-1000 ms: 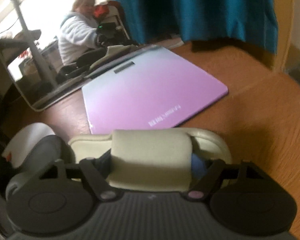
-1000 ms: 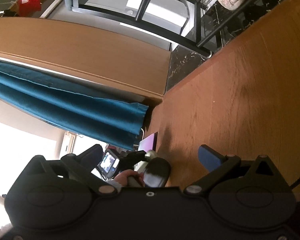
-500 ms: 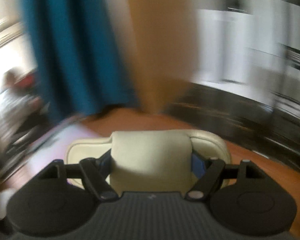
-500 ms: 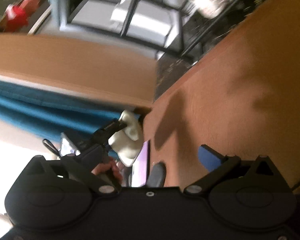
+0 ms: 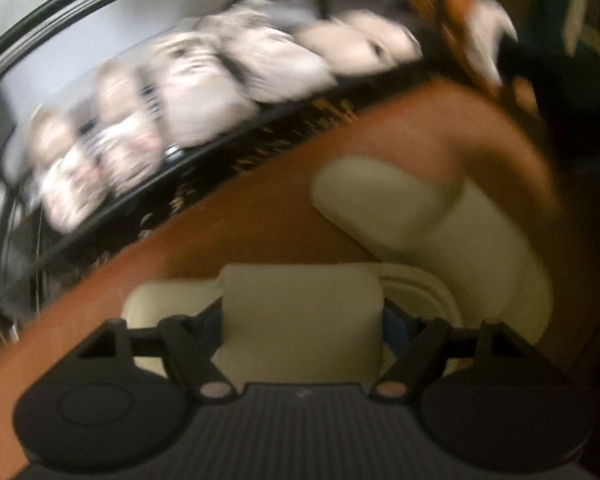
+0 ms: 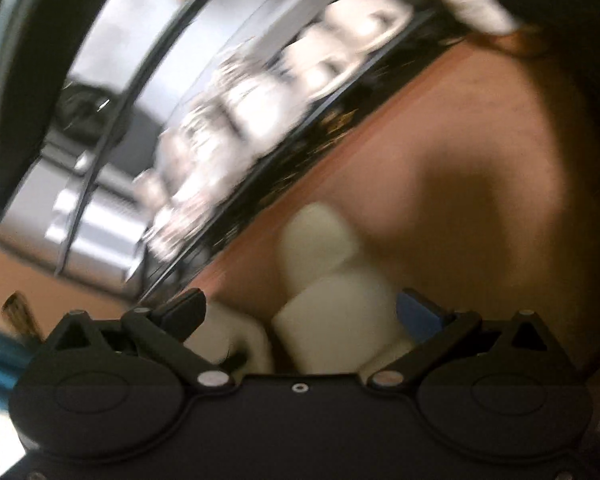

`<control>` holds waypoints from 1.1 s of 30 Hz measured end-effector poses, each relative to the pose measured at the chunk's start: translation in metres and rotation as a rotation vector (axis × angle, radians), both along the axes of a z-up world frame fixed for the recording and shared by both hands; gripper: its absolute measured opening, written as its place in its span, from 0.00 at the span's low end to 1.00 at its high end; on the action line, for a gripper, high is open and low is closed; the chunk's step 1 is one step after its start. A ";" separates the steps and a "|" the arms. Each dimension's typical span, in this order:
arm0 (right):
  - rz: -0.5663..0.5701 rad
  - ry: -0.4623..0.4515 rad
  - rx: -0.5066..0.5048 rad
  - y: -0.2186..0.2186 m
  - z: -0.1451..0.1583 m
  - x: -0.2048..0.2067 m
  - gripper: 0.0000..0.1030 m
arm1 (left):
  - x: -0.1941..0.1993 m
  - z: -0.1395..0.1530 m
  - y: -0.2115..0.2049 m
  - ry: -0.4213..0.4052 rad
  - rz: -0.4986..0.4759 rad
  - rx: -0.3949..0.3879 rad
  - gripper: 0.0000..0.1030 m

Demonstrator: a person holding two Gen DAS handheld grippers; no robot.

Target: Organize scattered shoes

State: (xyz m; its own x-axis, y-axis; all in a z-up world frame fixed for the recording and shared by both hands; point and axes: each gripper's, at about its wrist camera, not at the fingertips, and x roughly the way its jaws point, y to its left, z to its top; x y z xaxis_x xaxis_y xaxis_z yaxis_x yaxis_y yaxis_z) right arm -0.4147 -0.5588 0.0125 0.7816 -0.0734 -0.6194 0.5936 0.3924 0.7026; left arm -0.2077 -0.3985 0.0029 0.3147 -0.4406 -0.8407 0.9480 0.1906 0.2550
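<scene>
My left gripper [image 5: 302,320] holds a cream slipper [image 5: 300,304] by its wide strap; its blue pads [image 5: 394,326] still touch the strap's sides while the jaws are opening. A second cream slipper [image 5: 440,236] lies on the wooden floor [image 5: 240,232] just ahead and to the right. In the right wrist view that floor slipper [image 6: 332,280] shows between the wide-apart fingers of my right gripper [image 6: 304,308], which is open, and the pads do not press it. Both views are blurred by motion.
A black metal shoe rack [image 5: 80,232] stands beyond the floor with several pale shoes [image 5: 204,80] in a row on it. A dark speckled strip [image 5: 228,156] runs between rack and wood. Brown and white shoes [image 5: 476,36] show at the upper right.
The left gripper swung with its slipper away from the purple mat and mirror to face the shoe rack and the second slipper. The right gripper turned down over that floor slipper.
</scene>
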 end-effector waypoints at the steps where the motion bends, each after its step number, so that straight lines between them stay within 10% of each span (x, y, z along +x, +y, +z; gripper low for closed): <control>1: -0.002 0.004 0.008 -0.001 -0.004 0.002 1.00 | -0.004 -0.006 -0.003 -0.020 -0.022 0.046 0.82; 8: 0.127 0.057 -0.070 0.018 -0.018 0.039 1.00 | 0.006 0.017 0.004 -0.066 0.062 0.090 0.96; 14: 0.229 0.077 -0.196 0.038 -0.008 0.046 1.00 | 0.051 0.052 0.016 0.315 0.222 0.087 0.99; 19: 0.222 0.077 -0.197 0.035 -0.006 0.041 1.00 | 0.063 0.074 0.046 0.242 0.521 -0.087 0.99; 26: 0.284 0.102 -0.293 0.041 -0.003 0.058 1.00 | 0.056 0.083 0.109 0.187 1.325 -0.320 0.99; 33: 0.457 0.108 -0.350 0.056 0.007 0.133 1.00 | 0.069 0.078 0.138 0.072 1.564 -0.389 0.99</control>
